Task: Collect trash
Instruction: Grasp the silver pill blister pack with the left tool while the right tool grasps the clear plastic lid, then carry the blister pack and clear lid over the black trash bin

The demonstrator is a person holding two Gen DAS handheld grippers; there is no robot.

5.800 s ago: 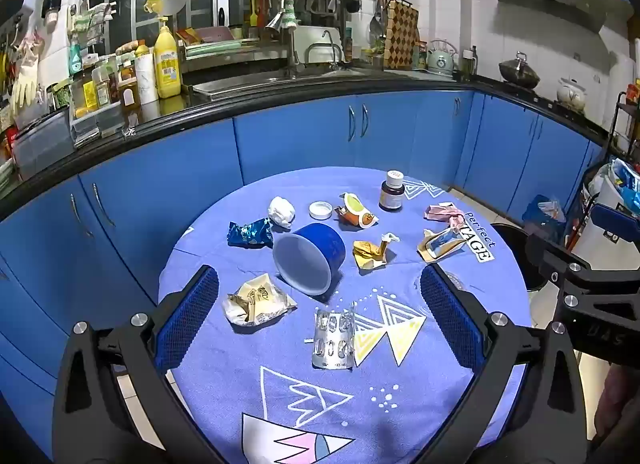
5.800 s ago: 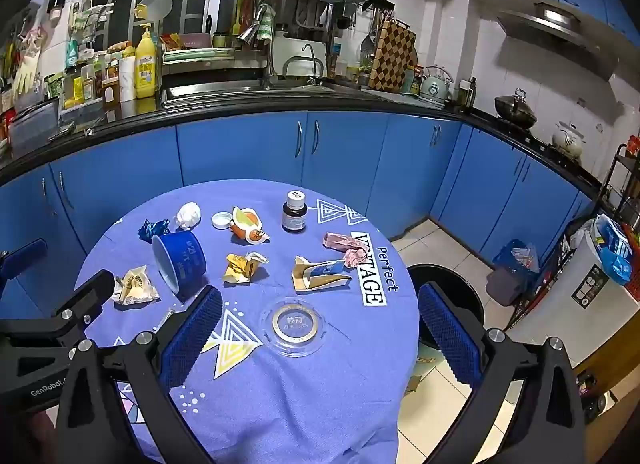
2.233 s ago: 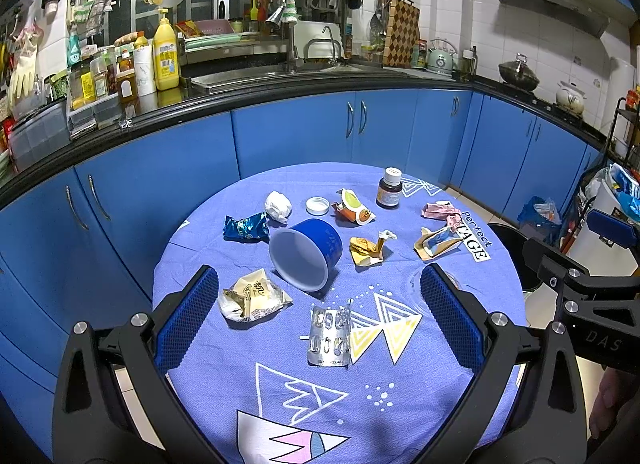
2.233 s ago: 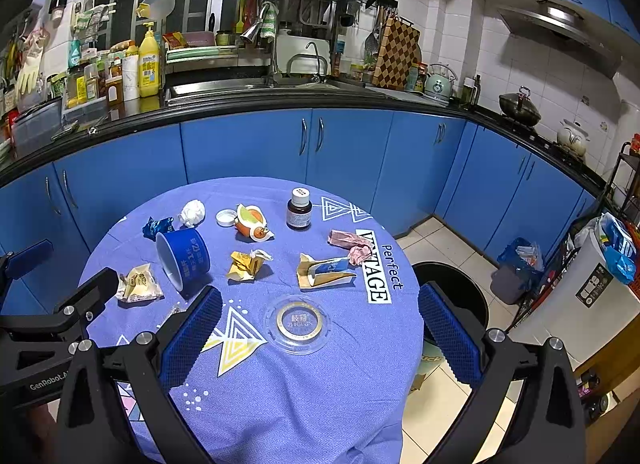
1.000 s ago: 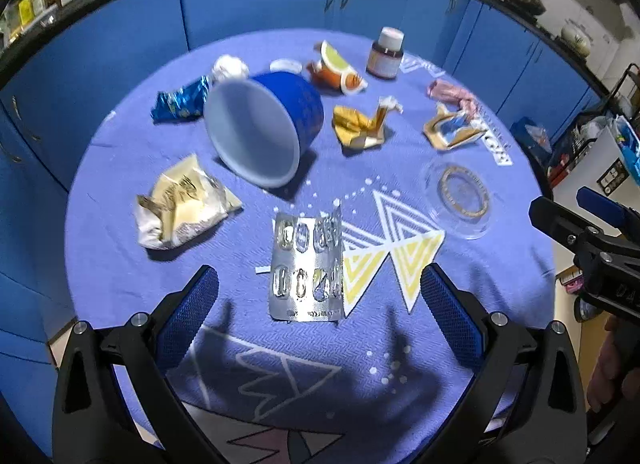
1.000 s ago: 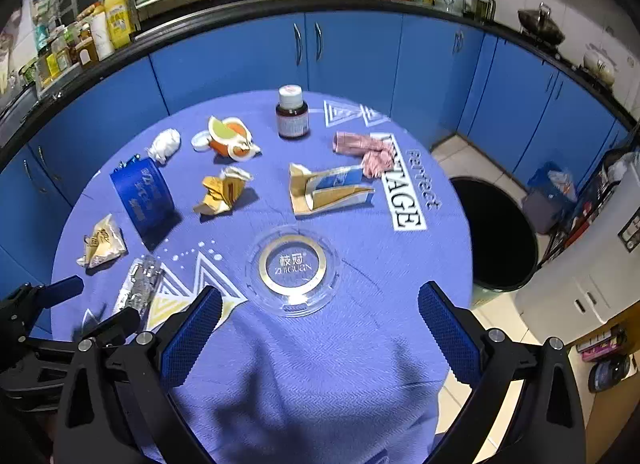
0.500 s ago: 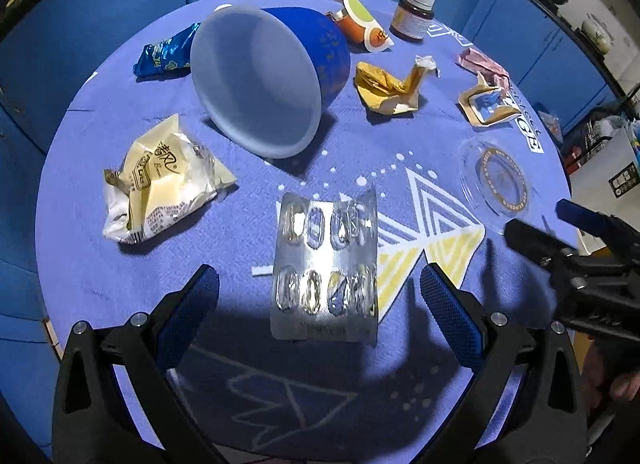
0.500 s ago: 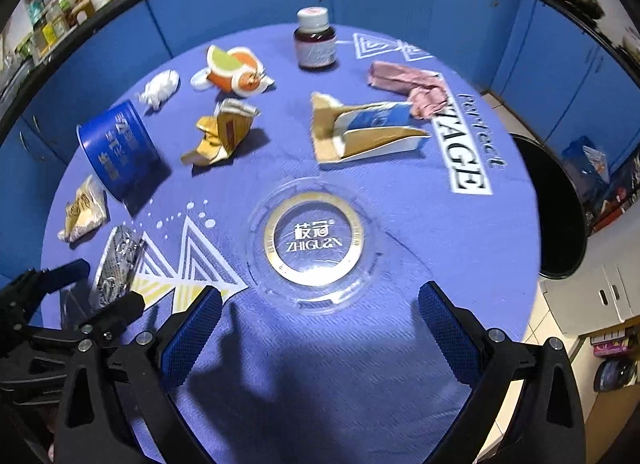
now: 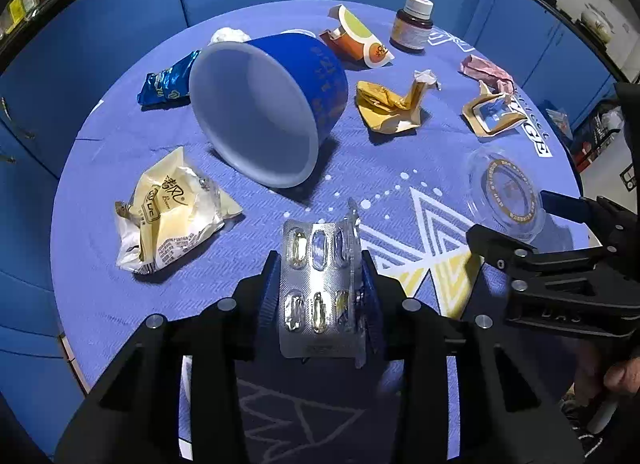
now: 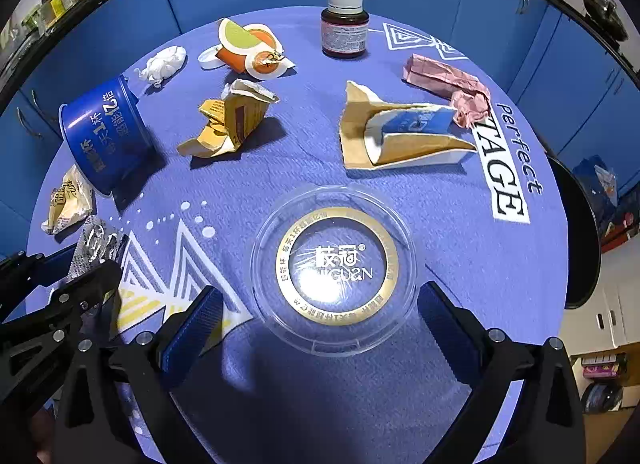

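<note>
Table (image 10: 460, 223) round, blue-clothed, littered | blue cup (image 9: 272, 103) tipped on side | clear lid (image 10: 332, 268) flat between spread right gripper (image 10: 320, 316) fingers | blister pack (image 9: 320, 284) pinched in left gripper (image 9: 320, 296), low over cloth

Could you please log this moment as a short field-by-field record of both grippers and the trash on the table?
left hand-held gripper: shut on blister pack
right hand-held gripper: open, straddling clear plastic lid
blue cup: on its side, mouth toward left camera
brown bottle: upright, capped
other trash: yellow wrapper, torn carton
surface: round table, blue cloth
</note>
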